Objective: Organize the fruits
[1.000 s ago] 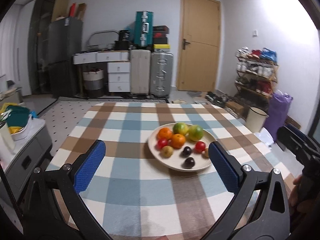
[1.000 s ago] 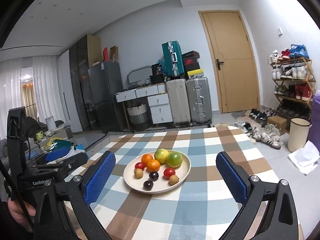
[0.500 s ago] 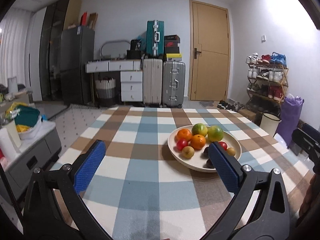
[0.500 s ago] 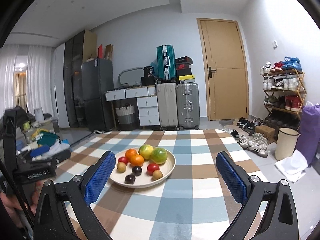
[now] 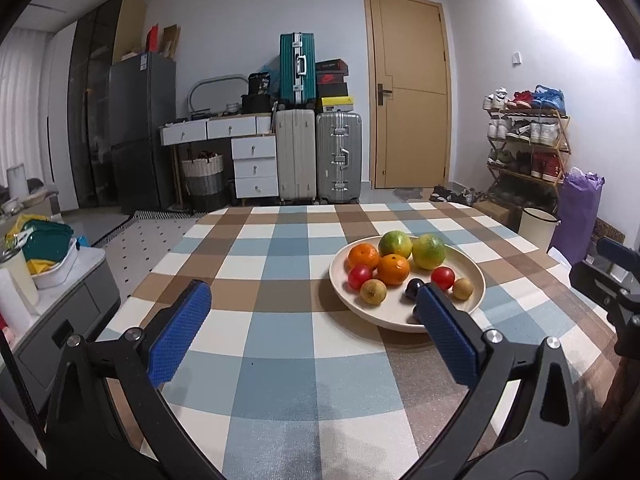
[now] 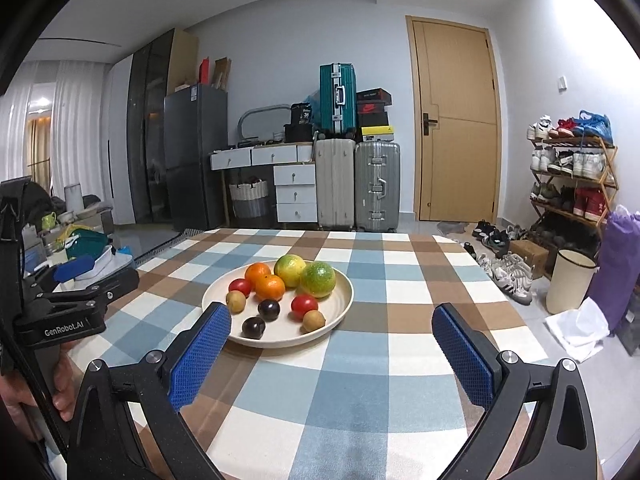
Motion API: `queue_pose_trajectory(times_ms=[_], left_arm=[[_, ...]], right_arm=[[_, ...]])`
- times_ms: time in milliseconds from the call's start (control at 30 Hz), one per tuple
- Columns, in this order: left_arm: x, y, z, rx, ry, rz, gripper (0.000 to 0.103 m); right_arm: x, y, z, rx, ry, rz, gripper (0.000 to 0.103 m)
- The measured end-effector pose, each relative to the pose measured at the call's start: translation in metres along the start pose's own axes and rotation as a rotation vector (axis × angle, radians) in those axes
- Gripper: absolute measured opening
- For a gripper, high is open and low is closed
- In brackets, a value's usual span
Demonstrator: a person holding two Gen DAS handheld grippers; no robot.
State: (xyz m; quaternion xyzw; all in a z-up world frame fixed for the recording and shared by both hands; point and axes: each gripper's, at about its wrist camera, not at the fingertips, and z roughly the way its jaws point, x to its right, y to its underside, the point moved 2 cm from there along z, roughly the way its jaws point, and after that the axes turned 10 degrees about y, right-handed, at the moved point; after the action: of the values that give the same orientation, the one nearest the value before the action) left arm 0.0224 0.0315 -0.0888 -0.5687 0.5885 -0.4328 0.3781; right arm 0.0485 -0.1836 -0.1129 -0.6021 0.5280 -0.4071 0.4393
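Fruits lie together in a shallow cream plate [image 6: 344, 280] on the checked surface [image 6: 384, 392]. At the plate's far side sit two green-yellow citrus [image 6: 318, 279], touching each other, with two oranges [image 6: 270, 287] just beside them toward the left. Nearer the plate's middle are two red tomatoes [image 6: 304, 306], one on each side of the oranges' front. Along the plate's near rim lie two dark plums [image 6: 253, 327] and two small brown fruits [image 6: 313, 321], all apart from one another.

Short of the plate's near rim, the right gripper [image 6: 330, 354] hangs above the surface with its jaws spread wide and nothing between them; its left blue pad [image 6: 200, 356] overlaps the plate's near-left edge in the view. The left gripper [image 5: 314, 332] is to the plate's left, jaws likewise wide apart and empty, its right pad [image 5: 446, 334] covering the plate's near edge and part of one plum in its own view.

Beyond the plate's far side, past the surface, stand suitcases [image 6: 358, 184] and a wooden door [image 6: 458, 124].
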Motion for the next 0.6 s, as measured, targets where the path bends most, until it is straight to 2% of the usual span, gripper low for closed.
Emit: queue_pose_trajectory(times_ms=[133,600], left_arm=[[-0.0018,-0.0002,-0.0063,0.028,0.003,-0.012,0.103],[-0.0025,0.0,-0.007,0.029,0.002,-0.013,0.103]], right_arm=[[0.0005,0.0005,-0.0019,0.003,0.002,0.0,0.103],[0.0008,0.0007,-0.0022,0.003,0.002,0.002,0.103]])
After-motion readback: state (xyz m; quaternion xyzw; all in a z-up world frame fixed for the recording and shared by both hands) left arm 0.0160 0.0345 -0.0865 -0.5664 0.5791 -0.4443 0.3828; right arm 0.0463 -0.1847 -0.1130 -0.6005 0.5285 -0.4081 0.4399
